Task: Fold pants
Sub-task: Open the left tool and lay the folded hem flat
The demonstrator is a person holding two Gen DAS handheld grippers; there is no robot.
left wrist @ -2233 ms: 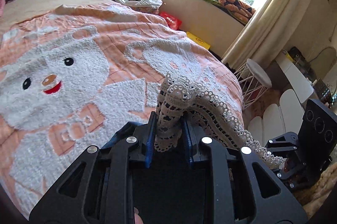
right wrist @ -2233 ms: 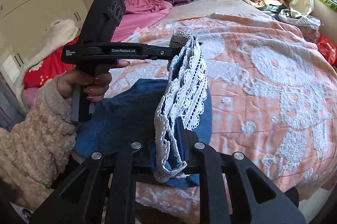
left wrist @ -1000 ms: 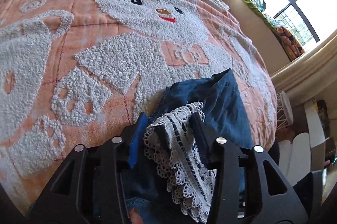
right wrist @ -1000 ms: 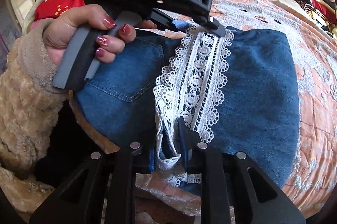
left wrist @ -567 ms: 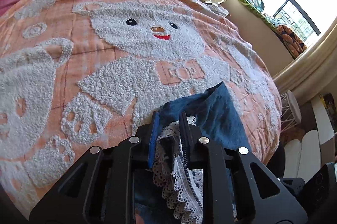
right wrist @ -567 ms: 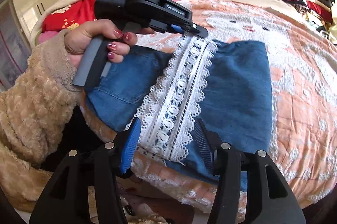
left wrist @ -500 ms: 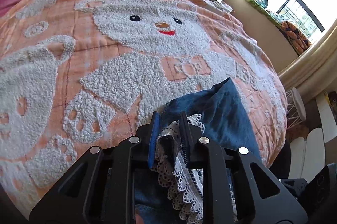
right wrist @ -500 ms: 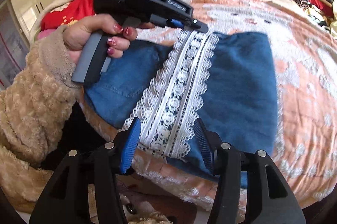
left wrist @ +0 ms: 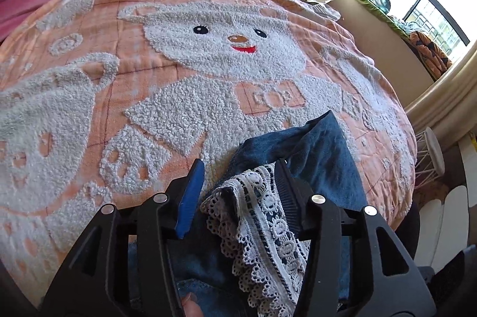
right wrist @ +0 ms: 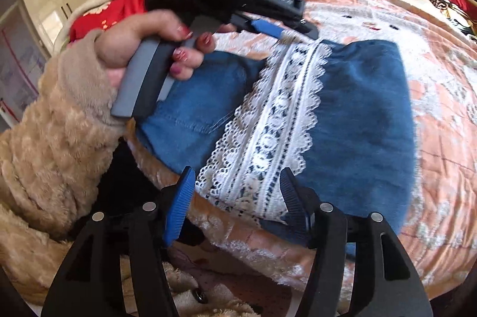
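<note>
Both claws gape: left claw (left wrist: 238, 183) straddles the lace trim (left wrist: 262, 230) of the folded pants (right wrist: 357, 114); right claw (right wrist: 235, 192) hovers before it, above the bed (left wrist: 149, 78).

Little can be read here. In the right wrist view, the left gripper (right wrist: 293, 32), at upper centre of the frame, carries small white print in two places: a short block on the rear of its black body at upper left, and a line along its side near the jaws. Both are smeared by motion blur and no letter can be made out. In the left wrist view, no writing, label or number shows anywhere.
</note>
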